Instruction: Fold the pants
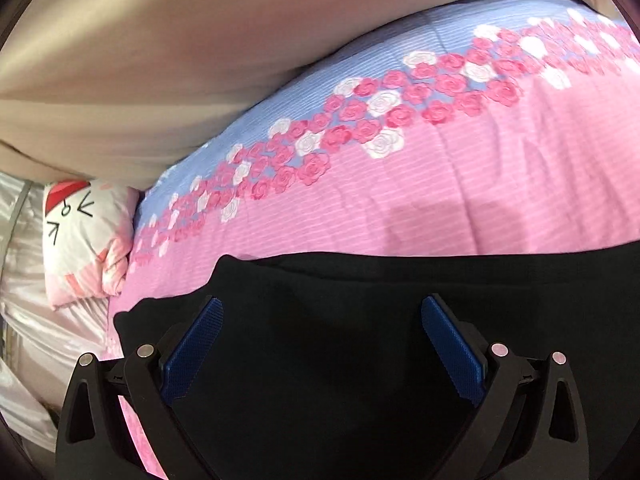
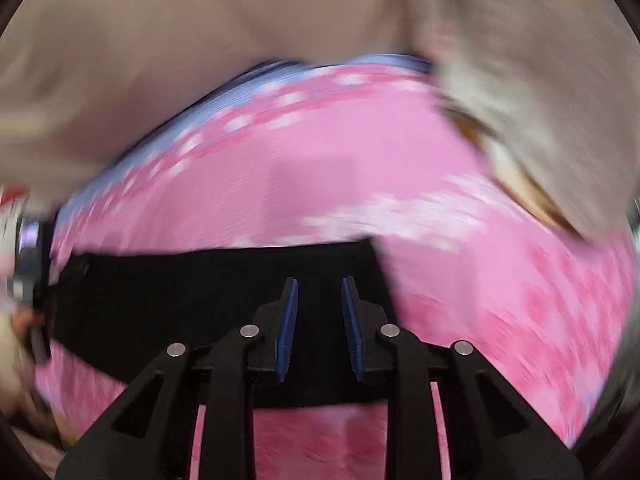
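Observation:
Black pants (image 1: 328, 344) lie flat on a pink bedspread (image 1: 440, 200) with a band of roses. My left gripper (image 1: 320, 308) is wide open just above the pants, its blue pads (image 1: 192, 344) apart and empty. In the right wrist view the pants (image 2: 180, 292) form a dark strip across the bed. My right gripper (image 2: 319, 292) hovers over the strip's right end, its blue pads (image 2: 288, 328) a narrow gap apart with nothing between them. This view is motion-blurred.
A beige wall or headboard (image 1: 180, 60) rises behind the bed. A pink-and-white cartoon pillow (image 1: 84, 236) lies at the bed's left edge beside shiny white fabric (image 1: 24, 300). The left gripper's body (image 2: 32, 280) shows at the far left of the right wrist view.

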`<state>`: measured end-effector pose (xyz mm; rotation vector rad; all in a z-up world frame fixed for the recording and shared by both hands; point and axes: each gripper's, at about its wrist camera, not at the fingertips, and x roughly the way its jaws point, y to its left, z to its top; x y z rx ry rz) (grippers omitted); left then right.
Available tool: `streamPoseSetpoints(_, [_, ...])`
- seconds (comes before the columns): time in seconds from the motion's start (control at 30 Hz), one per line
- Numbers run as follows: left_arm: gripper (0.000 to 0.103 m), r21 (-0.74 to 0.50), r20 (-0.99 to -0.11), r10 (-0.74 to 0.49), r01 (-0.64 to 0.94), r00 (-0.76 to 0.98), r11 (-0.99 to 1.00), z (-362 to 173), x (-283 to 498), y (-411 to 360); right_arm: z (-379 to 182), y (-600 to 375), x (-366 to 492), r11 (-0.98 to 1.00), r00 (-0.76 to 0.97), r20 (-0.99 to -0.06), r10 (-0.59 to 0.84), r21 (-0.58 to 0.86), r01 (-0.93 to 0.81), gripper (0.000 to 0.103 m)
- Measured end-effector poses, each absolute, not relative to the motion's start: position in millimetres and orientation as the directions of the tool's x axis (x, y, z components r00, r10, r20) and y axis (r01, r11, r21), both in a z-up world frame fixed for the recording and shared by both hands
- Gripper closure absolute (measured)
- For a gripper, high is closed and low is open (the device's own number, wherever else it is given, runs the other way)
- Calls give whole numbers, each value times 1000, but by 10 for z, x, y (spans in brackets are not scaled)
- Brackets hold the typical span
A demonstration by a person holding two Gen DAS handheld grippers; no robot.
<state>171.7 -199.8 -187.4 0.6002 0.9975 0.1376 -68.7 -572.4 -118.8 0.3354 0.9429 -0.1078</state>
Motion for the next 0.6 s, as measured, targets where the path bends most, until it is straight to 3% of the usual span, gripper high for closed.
streamPoseSetpoints(0.03, [5, 532, -751, 381, 152, 539, 833, -1884, 1745, -1952, -1202, -5533, -533, 965, 576, -813, 87, 213, 155, 77])
streamPoseSetpoints(0.07, [5, 527, -758, 385, 146, 526, 837, -1889, 1769, -1910, -1269, -5264, -312, 980, 554, -823, 126, 189, 57, 64])
streamPoseSetpoints(0.13, [5, 518, -762, 381, 140, 524, 844, -1890, 1790, -1848, -1363, -4840, -11, 987, 530, -833, 162, 143, -77, 49])
streamPoseSetpoints(0.23, [5, 530, -760, 394, 143, 517, 836, -1947, 1780, -1823, -1645, -4254, 390, 965, 488, -852, 189, 69, -253, 50])
streamPoseSetpoints(0.33, [5, 545, -751, 402, 148, 524, 825, -2033, 1803, -1803, -1966, -3945, 617, 939, 436, -882, 176, 17, -344, 65])
streamPoseSetpoints(0.37, [5, 546, -747, 401, 145, 531, 825, -2037, 1808, -1813, -1988, -3937, 649, 929, 424, -880, 214, 49, -366, 97])
streamPoseSetpoints(0.4, [5, 555, -735, 405, 140, 544, 820, -2038, 1833, -1821, -1967, -3914, 689, 931, 407, -884, 231, 79, -357, 100])
streamPoseSetpoints(0.5, [5, 551, -729, 409, 116, 549, 826, -2024, 1935, -1842, -1902, -3933, 759, 944, 471, -863, 184, 22, -330, 100])
streamPoseSetpoints(0.6, [5, 541, -720, 410, 82, 560, 837, -2064, 2049, -1842, -2112, -4088, 816, 966, 454, -870, 194, 90, -242, 97])
